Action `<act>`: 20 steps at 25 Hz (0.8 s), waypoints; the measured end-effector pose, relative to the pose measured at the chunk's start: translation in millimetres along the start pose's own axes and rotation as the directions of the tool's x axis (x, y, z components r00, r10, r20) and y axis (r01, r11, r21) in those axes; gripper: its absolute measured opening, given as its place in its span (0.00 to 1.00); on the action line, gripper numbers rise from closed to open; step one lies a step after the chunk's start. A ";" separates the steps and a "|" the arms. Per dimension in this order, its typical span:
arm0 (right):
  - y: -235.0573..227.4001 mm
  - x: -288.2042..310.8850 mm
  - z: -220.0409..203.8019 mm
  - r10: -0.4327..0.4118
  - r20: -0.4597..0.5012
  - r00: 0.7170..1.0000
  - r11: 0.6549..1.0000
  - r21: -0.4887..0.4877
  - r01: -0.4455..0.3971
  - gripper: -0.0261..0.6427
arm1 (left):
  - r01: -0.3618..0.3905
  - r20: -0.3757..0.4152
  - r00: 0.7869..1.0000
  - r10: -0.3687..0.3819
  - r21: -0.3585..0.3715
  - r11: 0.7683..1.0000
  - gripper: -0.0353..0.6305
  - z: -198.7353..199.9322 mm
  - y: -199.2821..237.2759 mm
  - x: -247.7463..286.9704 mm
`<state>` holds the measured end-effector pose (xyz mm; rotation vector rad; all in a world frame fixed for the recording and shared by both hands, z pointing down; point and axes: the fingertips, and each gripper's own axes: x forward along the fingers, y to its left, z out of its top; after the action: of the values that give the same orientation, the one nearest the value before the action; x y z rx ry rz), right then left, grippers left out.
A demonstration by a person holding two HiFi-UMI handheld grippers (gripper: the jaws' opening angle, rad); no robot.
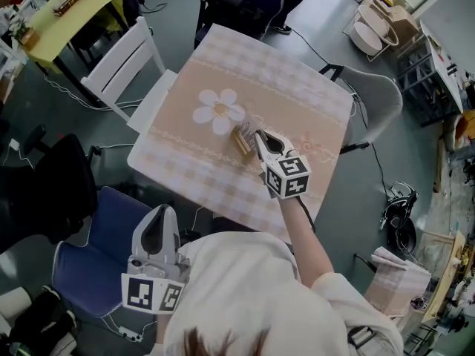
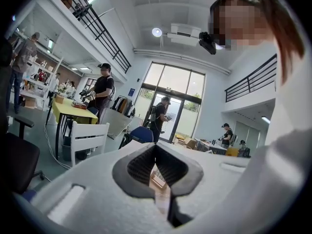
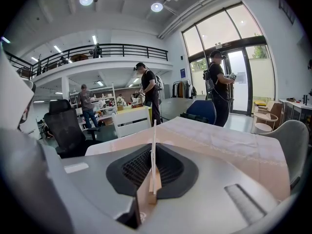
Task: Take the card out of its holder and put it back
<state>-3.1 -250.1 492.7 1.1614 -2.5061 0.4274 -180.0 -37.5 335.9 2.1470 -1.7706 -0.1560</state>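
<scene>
A small wooden card holder [image 1: 241, 141] lies on the checked tablecloth [image 1: 223, 73] beside a printed flower. My right gripper [image 1: 260, 138] reaches over it and is shut on a thin pale card [image 3: 153, 150]. The card stands upright, edge-on between the pads. Its lower edge meets the wooden holder [image 3: 155, 183]; I cannot tell whether it sits in the slot. My left gripper [image 1: 156, 228] hangs off the table's near edge by the person's body, jaws shut and holding nothing. Past its tips the holder [image 2: 159, 180] shows far off.
A white chair [image 1: 126, 65] stands at the table's left, a blue chair [image 1: 89, 265] below the left gripper, a grey chair [image 1: 375, 99] at the right. A yellow table [image 1: 67, 13] is far left. Several people stand in the background.
</scene>
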 end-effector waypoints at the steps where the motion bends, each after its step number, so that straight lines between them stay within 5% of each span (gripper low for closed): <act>1: -0.2 0.6 -1.2 0.000 -0.001 1.000 1.000 0.000 0.000 0.06 | -0.002 0.000 1.000 0.002 0.000 1.000 0.05 0.0 0.3 -0.2; 20: 0.0 6.4 -13.0 0.002 -0.015 1.000 1.000 0.001 -0.002 0.06 | 0.000 0.000 1.000 0.000 -0.003 1.000 0.05 0.5 0.8 0.6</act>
<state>-4.6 -249.2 507.0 1.1525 -2.4948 0.4362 -180.7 -38.3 335.8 2.1447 -1.7700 -0.1581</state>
